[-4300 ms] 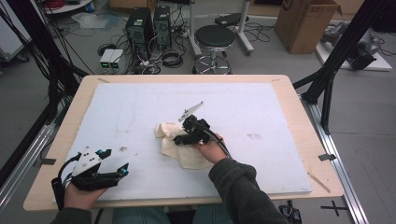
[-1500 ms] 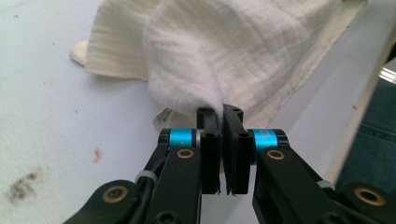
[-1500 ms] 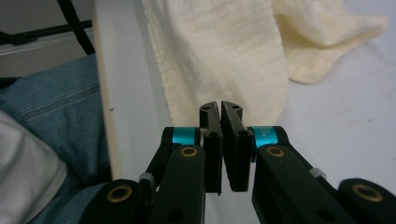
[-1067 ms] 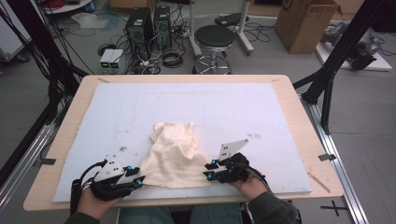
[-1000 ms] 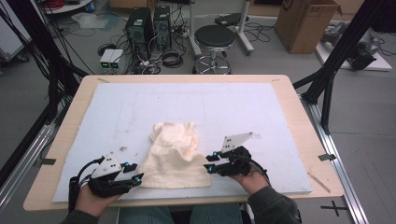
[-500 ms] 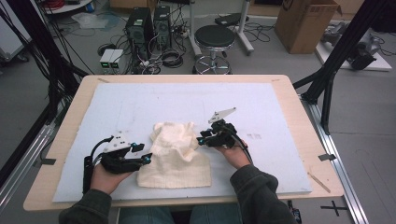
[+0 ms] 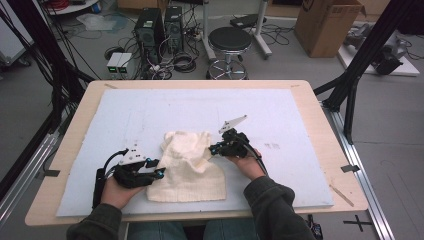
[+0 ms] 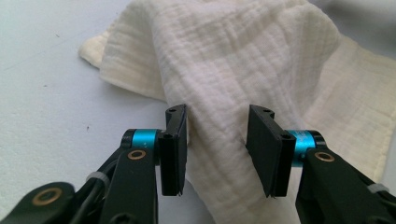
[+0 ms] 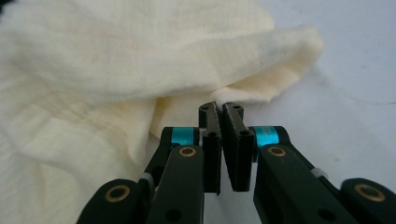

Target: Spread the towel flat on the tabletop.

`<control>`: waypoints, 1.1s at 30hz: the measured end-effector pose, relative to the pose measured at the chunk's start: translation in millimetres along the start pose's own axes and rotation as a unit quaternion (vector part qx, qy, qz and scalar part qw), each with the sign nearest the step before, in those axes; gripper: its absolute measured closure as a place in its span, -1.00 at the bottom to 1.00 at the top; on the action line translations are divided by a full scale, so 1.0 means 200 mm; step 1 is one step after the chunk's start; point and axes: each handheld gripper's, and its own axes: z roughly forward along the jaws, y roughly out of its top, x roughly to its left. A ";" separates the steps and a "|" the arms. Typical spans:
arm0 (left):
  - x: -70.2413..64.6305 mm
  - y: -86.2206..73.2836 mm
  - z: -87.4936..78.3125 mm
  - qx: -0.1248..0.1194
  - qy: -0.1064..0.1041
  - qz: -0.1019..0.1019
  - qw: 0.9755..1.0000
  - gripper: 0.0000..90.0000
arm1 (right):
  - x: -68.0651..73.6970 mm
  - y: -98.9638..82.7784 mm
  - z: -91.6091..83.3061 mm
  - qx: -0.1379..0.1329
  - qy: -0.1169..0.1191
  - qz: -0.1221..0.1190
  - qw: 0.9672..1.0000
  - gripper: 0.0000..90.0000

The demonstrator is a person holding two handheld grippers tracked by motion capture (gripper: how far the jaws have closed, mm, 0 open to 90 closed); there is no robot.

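A cream, crinkled cloth [image 7: 187, 165] lies rumpled on the pale mat [image 7: 150, 110], its near half flat and its far half bunched. My left gripper [image 7: 157, 170] is at the cloth's left side. In the left gripper view its jaws [image 8: 218, 112] stand apart astride a raised fold of the cloth [image 8: 243, 60]; they have just been closing and do not pinch it. My right gripper [image 7: 213, 149] is at the cloth's right edge. Its jaws [image 9: 222, 108] have just closed and are shut, tips on the edge of the cloth [image 9: 93, 60].
The mat covers most of the wooden table [image 7: 320, 115], with bare mat to the left, right and far side of the cloth. A stool [image 7: 230, 40], computer cases [image 7: 160, 25] and a cardboard box [image 7: 330, 22] stand on the floor beyond.
Over the last second both grippers moved from the cloth's near corners up to its sides. The right gripper's jaws have since closed at the cloth's edge.
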 end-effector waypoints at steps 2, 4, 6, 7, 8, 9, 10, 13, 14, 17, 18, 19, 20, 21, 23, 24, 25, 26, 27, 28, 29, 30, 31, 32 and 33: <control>0.00 0.00 -0.01 0.000 0.000 0.002 1.000 0.29 | 0.02 0.03 -0.10 -0.005 -0.024 -0.018 1.000 0.92; 0.00 0.00 -0.01 -0.003 -0.001 -0.001 1.000 0.28 | 0.03 0.06 -0.16 -0.006 -0.043 -0.028 0.999 0.92; 0.00 0.00 -0.01 -0.004 -0.001 -0.001 1.000 0.28 | 0.02 0.06 -0.19 -0.001 -0.051 -0.033 0.998 0.92; 0.00 0.00 -0.01 -0.004 -0.001 -0.001 1.000 0.28 | 0.02 0.07 -0.22 0.006 -0.069 -0.039 0.997 0.92; 0.00 0.00 -0.01 -0.005 -0.001 -0.001 1.000 0.27 | 0.00 0.07 -0.26 0.012 -0.084 -0.044 0.995 0.91; 0.00 0.00 -0.01 -0.006 -0.001 -0.002 1.000 0.27 | 0.00 0.07 -0.26 0.012 -0.084 -0.044 0.995 0.91; 0.00 0.00 -0.01 -0.007 -0.002 -0.002 1.000 0.26 | -0.03 0.06 -0.27 0.019 -0.099 -0.038 0.994 0.91; 0.01 0.01 -0.02 -0.020 -0.004 -0.012 1.000 0.25 | -0.08 0.04 -0.26 0.041 -0.120 -0.034 0.991 0.91; 0.01 0.01 -0.02 -0.020 -0.004 -0.012 1.000 0.24 | -0.10 0.02 -0.25 0.045 -0.118 -0.024 0.992 0.91; 0.05 0.04 -0.03 -0.033 0.001 -0.023 0.999 0.24 | -0.13 0.00 -0.22 0.052 -0.116 -0.014 0.992 0.91; 0.07 0.05 -0.03 -0.036 0.008 -0.027 0.999 0.24 | -0.14 -0.01 -0.20 0.051 -0.112 -0.011 0.992 0.90; 0.09 0.06 -0.02 -0.035 0.013 -0.030 0.999 0.24 | -0.15 -0.01 -0.20 0.052 -0.114 -0.007 0.992 0.88; 0.11 0.08 -0.02 -0.036 0.018 -0.034 0.999 0.24 | -0.15 -0.01 -0.19 0.052 -0.117 -0.003 0.992 0.83; 0.13 0.10 -0.01 -0.040 0.021 -0.039 0.998 0.24 | -0.15 -0.01 -0.19 0.052 -0.117 -0.003 0.992 0.83; 0.17 0.14 0.02 -0.045 0.028 -0.043 0.998 0.26 | -0.17 -0.01 -0.18 0.041 -0.120 0.009 0.992 0.50; 0.19 0.16 0.03 -0.044 0.033 -0.041 0.998 0.27 | -0.17 -0.01 -0.18 0.032 -0.119 0.014 0.992 0.45; 0.20 0.18 0.05 -0.049 0.040 -0.040 0.997 0.32 | -0.17 -0.01 -0.18 0.023 -0.113 0.017 0.993 0.36; 0.22 0.20 0.07 -0.047 0.048 -0.039 0.997 0.36 | -0.16 -0.01 -0.18 0.021 -0.117 0.015 0.993 0.31; 0.24 0.21 0.09 -0.045 0.049 -0.042 0.997 0.39 | -0.15 0.00 -0.18 0.013 -0.119 0.013 0.993 0.31; 0.25 0.22 0.11 -0.043 0.054 -0.042 0.997 0.41 | -0.15 0.00 -0.19 0.004 -0.116 0.013 0.993 0.31; 0.27 0.23 0.13 -0.042 0.062 -0.042 0.996 0.41 | -0.15 0.00 -0.19 0.004 -0.116 0.013 0.993 0.31; 0.30 0.24 0.17 -0.046 0.064 -0.055 0.995 0.44 | -0.14 0.00 -0.19 -0.003 -0.116 0.015 0.993 0.31; 0.31 0.24 0.19 -0.047 0.063 -0.060 0.995 0.48 | -0.14 0.00 -0.20 -0.016 -0.115 0.019 0.993 0.32; 0.33 0.24 0.21 -0.046 0.065 -0.068 0.994 0.50 | -0.14 -0.01 -0.20 -0.026 -0.111 0.021 0.993 0.33; 0.35 0.23 0.24 -0.039 0.069 -0.078 0.994 0.51 | -0.13 -0.02 -0.19 -0.029 -0.106 0.026 0.994 0.35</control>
